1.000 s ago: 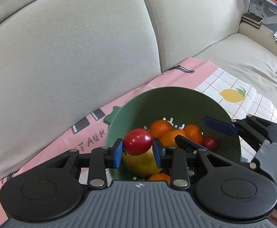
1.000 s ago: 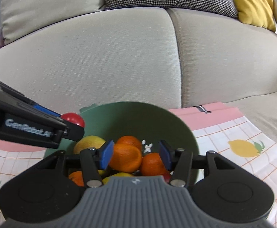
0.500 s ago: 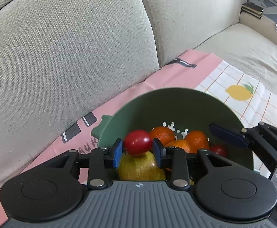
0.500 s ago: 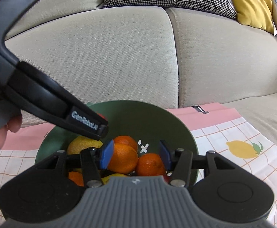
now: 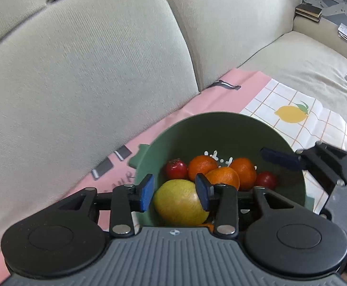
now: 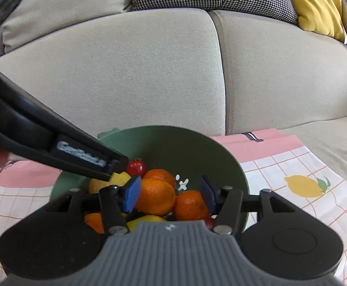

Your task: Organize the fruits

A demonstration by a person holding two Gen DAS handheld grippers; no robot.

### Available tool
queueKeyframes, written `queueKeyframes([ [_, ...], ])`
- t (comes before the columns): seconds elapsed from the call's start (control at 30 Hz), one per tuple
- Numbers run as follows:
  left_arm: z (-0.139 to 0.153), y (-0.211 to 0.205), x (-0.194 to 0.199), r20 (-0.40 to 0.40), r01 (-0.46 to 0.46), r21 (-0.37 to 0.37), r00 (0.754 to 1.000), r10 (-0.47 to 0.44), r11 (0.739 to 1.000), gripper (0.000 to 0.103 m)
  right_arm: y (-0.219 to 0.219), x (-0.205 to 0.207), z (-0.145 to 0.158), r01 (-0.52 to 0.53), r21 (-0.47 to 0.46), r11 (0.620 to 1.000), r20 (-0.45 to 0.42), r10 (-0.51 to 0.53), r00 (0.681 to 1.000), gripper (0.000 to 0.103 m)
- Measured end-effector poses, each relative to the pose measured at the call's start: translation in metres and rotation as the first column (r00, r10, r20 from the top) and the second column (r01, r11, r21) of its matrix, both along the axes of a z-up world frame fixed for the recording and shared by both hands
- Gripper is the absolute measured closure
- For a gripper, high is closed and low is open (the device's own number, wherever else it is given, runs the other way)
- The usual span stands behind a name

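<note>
**Both grippers empty above the filled bowl**

At the left, the left gripper [image 5: 174, 194] was held over the near-left rim of the green bowl [image 5: 223, 124], its jaws parted and nothing gripped — the yellow pear [image 5: 179, 202] lay just below the gap. Beyond it, a red tomato [image 5: 176, 168] rested against the bowl's wall, beside the oranges [image 5: 223, 177]. To the right, the right gripper [image 6: 171, 196] hung spread wide over the fruit, empty too. Little free room was judged left inside — the printed cloth [image 6: 292, 166] lay open on both sides.
</note>
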State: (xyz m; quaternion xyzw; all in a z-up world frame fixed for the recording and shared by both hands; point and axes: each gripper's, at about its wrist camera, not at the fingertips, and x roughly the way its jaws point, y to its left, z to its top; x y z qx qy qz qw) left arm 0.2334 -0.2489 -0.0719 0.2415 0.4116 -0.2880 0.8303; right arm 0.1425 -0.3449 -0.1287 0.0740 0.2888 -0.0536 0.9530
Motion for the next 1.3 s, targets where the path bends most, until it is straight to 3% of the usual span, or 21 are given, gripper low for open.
queueKeyframes([
  [0.23, 0.039, 0.022, -0.029, 0.098, -0.014, 0.057, 0.995, 0.008, 0.998, 0.052, 0.006, -0.015, 0.018, -0.014, 0.044, 0.999, 0.001, 0.014, 1.0, 0.028],
  [0.73, 0.118, 0.081, -0.105, 0.23, -0.095, 0.025, 0.969, 0.087, 0.995, 0.042, 0.039, -0.064, 0.09, -0.094, 0.092, 0.991, 0.053, 0.089, 0.995, 0.014],
  [0.9, 0.14, 0.101, -0.134, 0.279, -0.122, -0.025, 0.952, 0.124, 0.992, 0.038, 0.053, -0.086, 0.12, -0.134, 0.066, 0.989, 0.097, 0.127, 0.987, 0.011],
  [1.07, 0.16, 0.131, -0.168, 0.343, -0.156, -0.121, 0.92, 0.189, 0.98, 0.03, 0.065, -0.109, 0.15, -0.176, 0.036, 0.984, 0.149, 0.169, 0.974, 0.007],
  [1.3, 0.167, 0.181, -0.197, 0.362, -0.264, -0.27, 0.863, 0.351, 0.926, 0.021, 0.093, -0.141, 0.174, -0.234, 0.004, 0.972, 0.153, 0.231, 0.961, 0.004],
])
